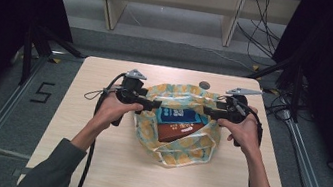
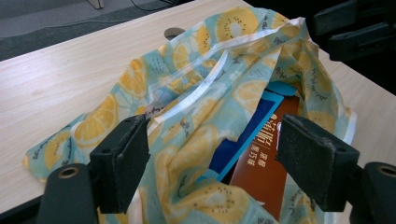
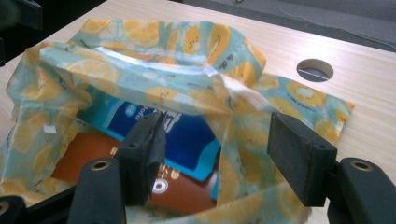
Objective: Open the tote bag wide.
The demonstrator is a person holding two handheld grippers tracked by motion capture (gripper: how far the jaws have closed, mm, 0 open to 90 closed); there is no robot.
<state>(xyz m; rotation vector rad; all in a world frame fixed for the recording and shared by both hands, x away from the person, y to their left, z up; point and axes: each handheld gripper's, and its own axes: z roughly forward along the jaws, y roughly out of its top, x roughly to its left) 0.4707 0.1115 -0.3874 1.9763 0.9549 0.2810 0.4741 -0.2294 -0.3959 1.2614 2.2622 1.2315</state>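
Bag (image 1: 174, 140) with orange-slice print sits mid-table (image 1: 92, 163), mouth spread, two packs inside: blue pack (image 1: 177, 114) on top of brown box (image 1: 180, 130). Left gripper (image 1: 155, 105) at the bag's 9 o'clock rim, right gripper (image 1: 207, 111) at its 3 o'clock rim, both pointing inward at each other across the opening. In the left gripper view the jaws stand wide apart, bag fabric (image 2: 187, 116) lying loose between them, pads not pressing on it; nothing held. Same in the right gripper view: jaws wide, fabric rim (image 3: 154, 60) and blue pack (image 3: 187, 135) seen through the gap, no grip. Cable hole (image 1: 204, 85) at 12 o'clock of the bag, clear of it.

Step, as judged: bag mouth just let go or about to be regrasped, contents loaded, bag lying slack. Next move likely calls for each gripper to close on a rim edge or handle strip at its own side, pinching cloth only, not the packs, then lifting evenly so the box doesn't slide out toward 6 o'clock.
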